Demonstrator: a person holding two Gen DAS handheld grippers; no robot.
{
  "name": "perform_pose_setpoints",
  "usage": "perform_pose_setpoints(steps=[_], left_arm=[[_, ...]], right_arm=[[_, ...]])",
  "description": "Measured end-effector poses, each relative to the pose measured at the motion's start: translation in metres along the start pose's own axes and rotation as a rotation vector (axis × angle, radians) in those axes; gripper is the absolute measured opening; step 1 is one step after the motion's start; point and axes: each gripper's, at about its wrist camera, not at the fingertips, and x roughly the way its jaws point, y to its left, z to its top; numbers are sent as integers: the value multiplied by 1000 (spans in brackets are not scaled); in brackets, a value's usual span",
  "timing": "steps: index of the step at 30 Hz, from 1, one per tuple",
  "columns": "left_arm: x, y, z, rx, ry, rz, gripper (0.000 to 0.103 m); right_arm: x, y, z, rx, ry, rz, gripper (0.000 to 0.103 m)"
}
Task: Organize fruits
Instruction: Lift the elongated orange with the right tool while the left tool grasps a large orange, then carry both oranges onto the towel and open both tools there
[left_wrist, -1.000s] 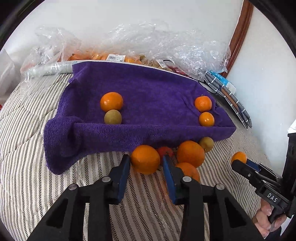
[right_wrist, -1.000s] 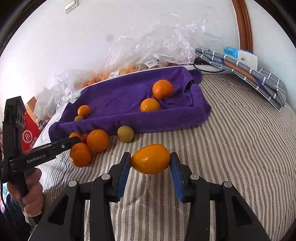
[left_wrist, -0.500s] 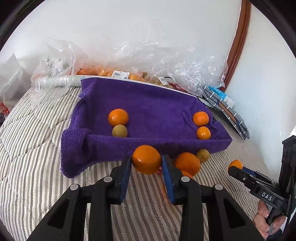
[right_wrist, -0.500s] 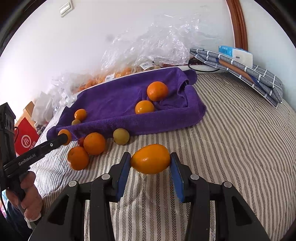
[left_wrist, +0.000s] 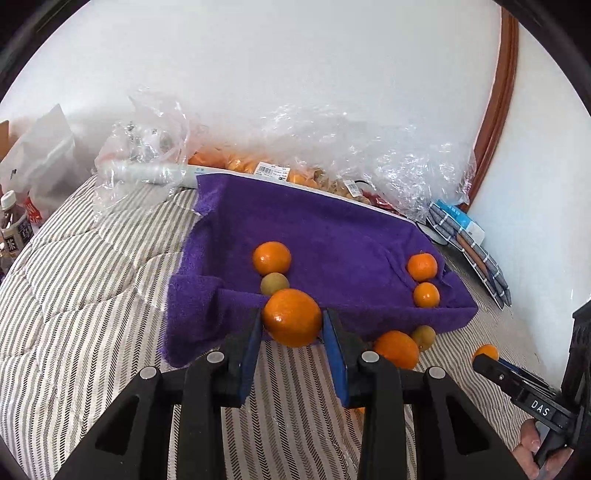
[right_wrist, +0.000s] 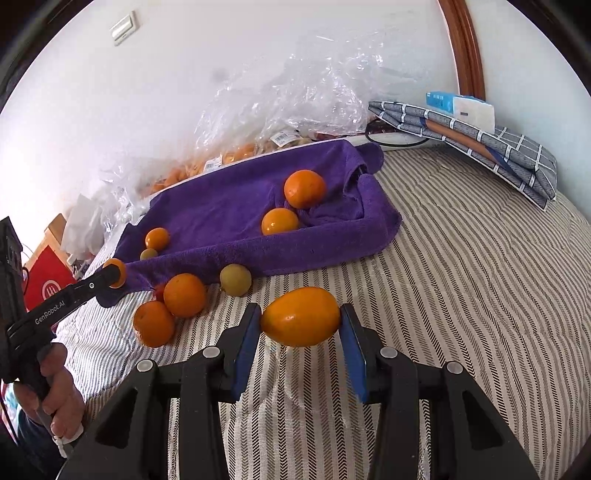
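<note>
A purple-towel-lined tray (left_wrist: 332, 229) holds two oranges and a green fruit on its left, and two oranges on its right (left_wrist: 422, 266). My left gripper (left_wrist: 291, 325) is shut on a round orange (left_wrist: 291, 316), held above the tray's near edge. My right gripper (right_wrist: 300, 321) is shut on an oval orange fruit (right_wrist: 300, 316), held above the striped bed in front of the tray (right_wrist: 236, 206). Loose oranges (right_wrist: 184, 294) and a green fruit (right_wrist: 235, 279) lie on the bed by the tray.
Clear plastic bags (left_wrist: 332, 147) with more fruit lie behind the tray against the wall. Folded grey cloth with a blue-white box (right_wrist: 476, 136) lies at the right. A red box (right_wrist: 46, 284) stands at the left edge.
My left gripper lifted the round orange off the bed and moved it up toward the tray's near edge. My right gripper kept holding the oval fruit, nearly still.
</note>
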Motion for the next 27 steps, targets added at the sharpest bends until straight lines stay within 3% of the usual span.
perform_pose_setpoints(steps=[7, 10, 18, 24, 27], left_arm=[[-5, 18, 6, -83, -31, 16, 32], [-5, 24, 8, -108, -32, 22, 32], [-5, 26, 9, -111, -36, 29, 32], [-3, 27, 9, -109, -44, 48, 32], [0, 30, 11, -125, -40, 47, 32]], right_arm=[[-1, 1, 2, -6, -11, -8, 43], [-6, 4, 5, 7, -22, 30, 43], [-12, 22, 37, -69, -87, 37, 43], [7, 21, 60, -113, -116, -5, 43], [26, 11, 71, -105, -86, -28, 43]])
